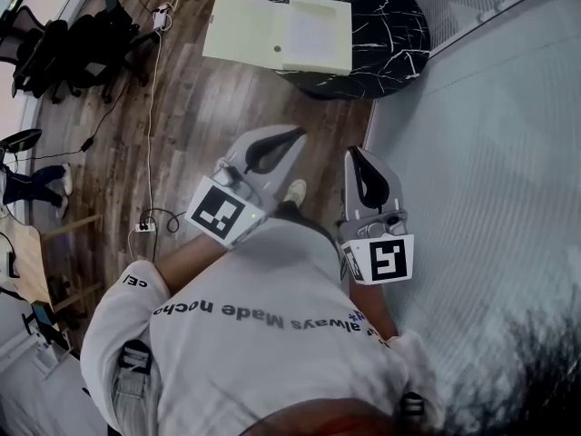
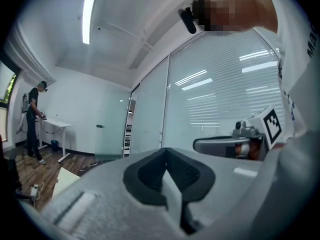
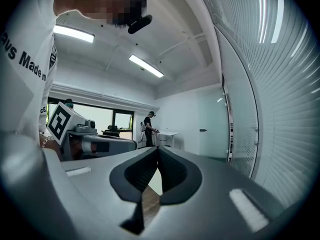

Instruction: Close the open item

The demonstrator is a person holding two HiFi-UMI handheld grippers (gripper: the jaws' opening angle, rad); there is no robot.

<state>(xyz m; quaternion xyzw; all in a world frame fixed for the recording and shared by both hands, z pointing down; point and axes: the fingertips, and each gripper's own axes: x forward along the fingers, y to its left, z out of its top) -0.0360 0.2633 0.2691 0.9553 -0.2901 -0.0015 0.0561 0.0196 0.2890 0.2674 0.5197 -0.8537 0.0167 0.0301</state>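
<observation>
Person wears a white long-sleeved shirt (image 1: 272, 343) with dark lettering across the chest and small dark print on the left sleeve (image 1: 123, 302). A black strap (image 1: 134, 357) with a buckle sits at the left shoulder. Light-coloured shoe (image 1: 295, 190). Left gripper (image 1: 295, 136) and right gripper (image 1: 356, 154) have smooth grey moulded shells, and black ribbed pads (image 2: 187, 171) line the jaws. Each carries a white cube with black square markers: left cube (image 1: 218, 214), right cube (image 1: 386, 260).

"always Made" upside down across the white shirt (image 1: 272, 275)
</observation>
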